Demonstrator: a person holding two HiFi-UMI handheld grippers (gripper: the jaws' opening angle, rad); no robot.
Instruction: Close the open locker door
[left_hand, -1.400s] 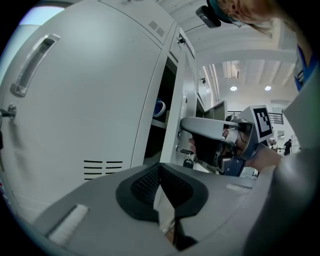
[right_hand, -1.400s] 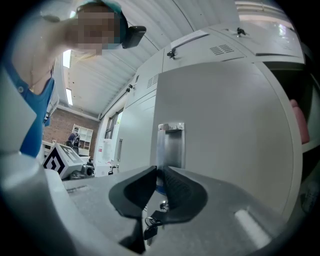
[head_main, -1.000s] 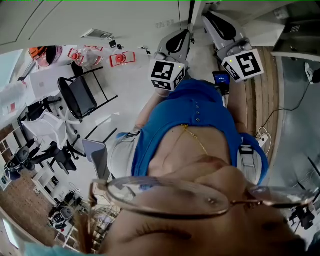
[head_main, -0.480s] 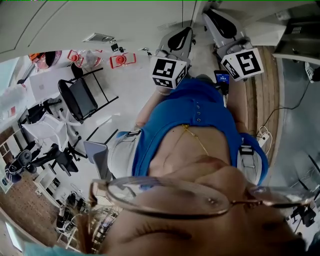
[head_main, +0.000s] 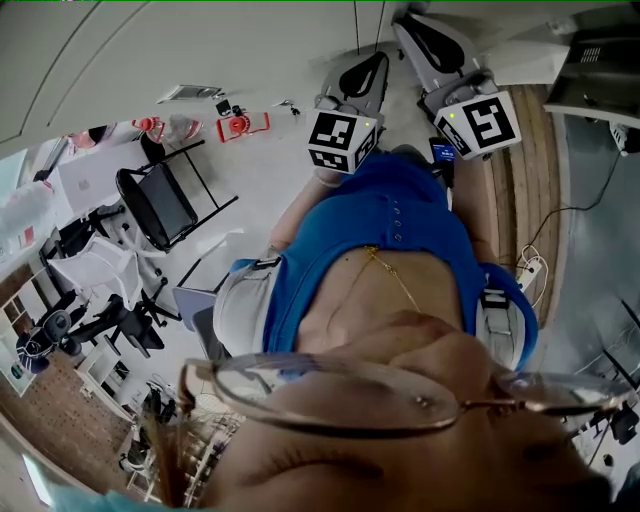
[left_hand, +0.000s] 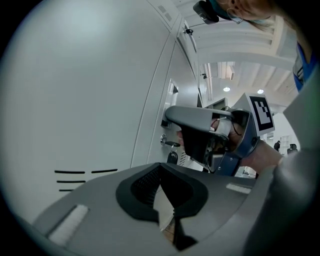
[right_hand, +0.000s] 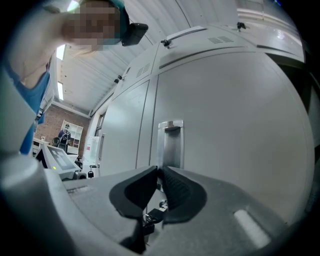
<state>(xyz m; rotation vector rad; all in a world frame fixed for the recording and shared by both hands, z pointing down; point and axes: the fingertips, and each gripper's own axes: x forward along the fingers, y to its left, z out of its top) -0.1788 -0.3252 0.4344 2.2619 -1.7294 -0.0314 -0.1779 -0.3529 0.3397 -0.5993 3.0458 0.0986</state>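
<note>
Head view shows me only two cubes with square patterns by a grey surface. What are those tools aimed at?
Observer: The right gripper faces a locker door, straight at its upright metal handle.
Operator: Is it holding that?
Observer: No; its jaws are together, gripping nothing.
Operator: Anything else nearby?
Observer: A key hangs from a lock, shown in the left gripper view.
</note>
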